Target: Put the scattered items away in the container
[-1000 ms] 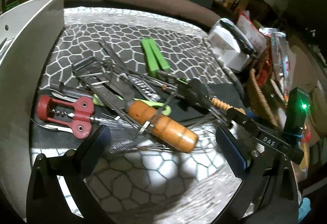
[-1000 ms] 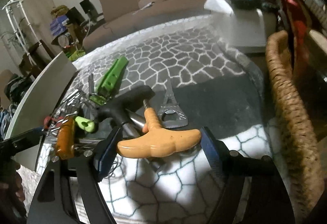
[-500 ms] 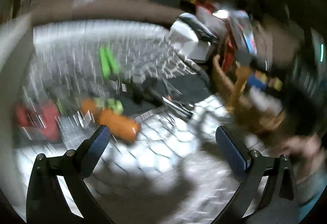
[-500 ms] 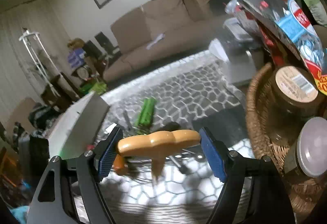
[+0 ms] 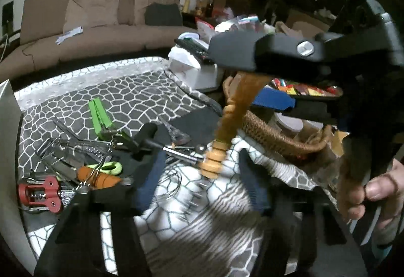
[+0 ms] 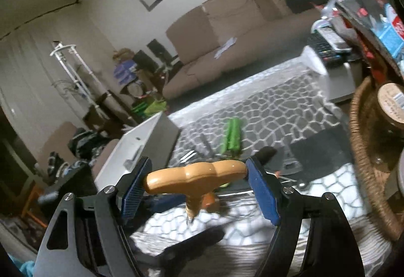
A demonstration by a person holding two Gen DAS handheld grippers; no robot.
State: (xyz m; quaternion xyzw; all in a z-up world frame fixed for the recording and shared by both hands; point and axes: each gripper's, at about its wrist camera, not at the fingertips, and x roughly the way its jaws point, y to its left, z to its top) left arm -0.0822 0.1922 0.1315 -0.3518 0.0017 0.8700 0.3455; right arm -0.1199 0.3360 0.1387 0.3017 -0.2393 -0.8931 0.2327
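Observation:
My right gripper (image 6: pixel 199 191) is shut on the T-shaped handle of an orange wooden corkscrew (image 6: pixel 195 177), held in the air above the table; the left wrist view shows the corkscrew (image 5: pixel 227 125) hanging down from the right gripper (image 5: pixel 255 79). My left gripper (image 5: pixel 202 181) is open and empty, low over the patterned cloth. Scattered tools lie left of it: a red corkscrew (image 5: pixel 40 194), an orange-handled tool (image 5: pixel 98 177), green tongs (image 5: pixel 99 115) and a black-handled tool (image 5: pixel 149 134). The white container (image 6: pixel 136 150) stands at the left.
A wicker basket (image 6: pixel 363 170) with jars stands at the right. A white box (image 5: pixel 194 67) with a remote sits at the back right of the table. A brown sofa (image 5: pixel 88 24) stands behind the table.
My right gripper has lifted the orange corkscrew off the table and carried it up. My left gripper has swung to the right, away from the tool pile, still open.

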